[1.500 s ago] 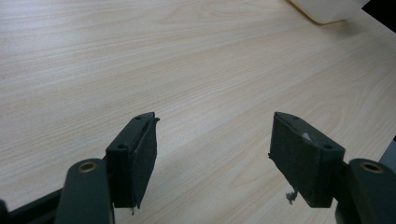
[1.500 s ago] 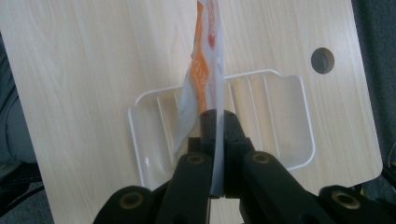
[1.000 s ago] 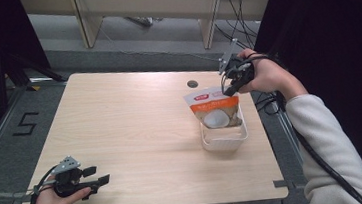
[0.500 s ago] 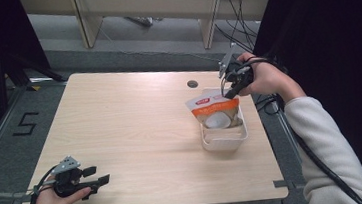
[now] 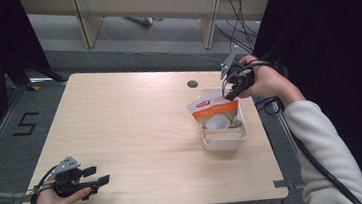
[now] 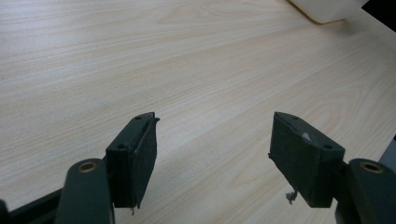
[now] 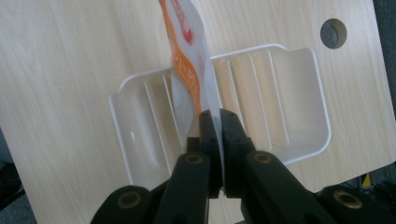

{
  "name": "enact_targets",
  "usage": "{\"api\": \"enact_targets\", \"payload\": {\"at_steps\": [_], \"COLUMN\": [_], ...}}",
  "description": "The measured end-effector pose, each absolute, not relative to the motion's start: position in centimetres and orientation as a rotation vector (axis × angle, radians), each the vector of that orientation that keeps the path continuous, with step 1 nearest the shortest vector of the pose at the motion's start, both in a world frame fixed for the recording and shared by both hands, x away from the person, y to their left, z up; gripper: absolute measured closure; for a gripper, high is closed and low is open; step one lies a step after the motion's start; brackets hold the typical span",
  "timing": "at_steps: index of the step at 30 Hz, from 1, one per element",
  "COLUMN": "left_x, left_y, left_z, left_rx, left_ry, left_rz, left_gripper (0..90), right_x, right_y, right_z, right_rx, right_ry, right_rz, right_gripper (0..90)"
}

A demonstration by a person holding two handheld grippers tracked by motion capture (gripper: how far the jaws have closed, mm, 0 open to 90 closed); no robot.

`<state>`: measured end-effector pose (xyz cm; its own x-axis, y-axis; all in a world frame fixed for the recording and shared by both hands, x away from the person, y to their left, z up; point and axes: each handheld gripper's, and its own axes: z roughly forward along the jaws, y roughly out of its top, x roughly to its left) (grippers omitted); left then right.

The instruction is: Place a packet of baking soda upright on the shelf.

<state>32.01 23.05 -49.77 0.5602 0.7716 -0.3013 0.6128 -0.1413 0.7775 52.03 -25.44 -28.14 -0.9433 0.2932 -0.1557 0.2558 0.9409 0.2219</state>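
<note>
A flat pouch [image 5: 213, 110] with an orange, white and red print hangs edge-on over a white plastic tray [image 5: 213, 143] on the right side of the wooden table. My right gripper [image 5: 230, 94] is shut on the pouch's [image 7: 189, 70] edge, holding it above the ribbed tray [image 7: 289, 74]. The gripper [image 7: 218, 122] pinches the thin film between its pads. My left gripper [image 5: 99, 174] rests near the table's front left corner, open, with bare wood between its jaws. In the left gripper view the open gripper [image 6: 212, 144] faces the tabletop, the tray's corner [image 6: 327, 7] far off.
A round cable hole [image 5: 192, 84] sits in the table [image 5: 135, 116] just behind the tray. Black cables trail off the right edge. Beyond the far edge are desk legs [image 5: 210, 21] and grey floor with a taped "5" [image 5: 26, 124] at left.
The right hand has shifted slightly with the pouch hanging over the tray. The left gripper has stayed still.
</note>
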Motion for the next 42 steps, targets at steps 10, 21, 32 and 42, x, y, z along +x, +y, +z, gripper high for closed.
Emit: {"api": "enact_targets", "payload": {"at_steps": [10,21,32,42], "left_x": [32.0,32.1,32.0,32.0], "left_y": [23.0,23.0,23.0,23.0], "left_z": [-49.8,-49.8,-49.8,-49.7], "left_rx": [1.844,1.839,1.845,1.841], "left_ry": [1.131,1.131,1.135,1.137], "left_rz": [0.209,0.207,0.214,0.216], "left_gripper": [31.3,31.3,31.3,31.3], "right_x": [52.1,51.2,48.8,45.3], "right_y": [-27.2,-27.3,-26.8,-24.5], "right_z": [-30.0,-30.8,-29.2,-30.1], "right_rx": [0.499,0.652,0.737,0.625], "right_ry": [2.916,2.899,2.679,2.577], "right_rz": [0.312,0.438,0.852,1.036], "right_gripper": [88.7,59.2,43.4,45.9]}}
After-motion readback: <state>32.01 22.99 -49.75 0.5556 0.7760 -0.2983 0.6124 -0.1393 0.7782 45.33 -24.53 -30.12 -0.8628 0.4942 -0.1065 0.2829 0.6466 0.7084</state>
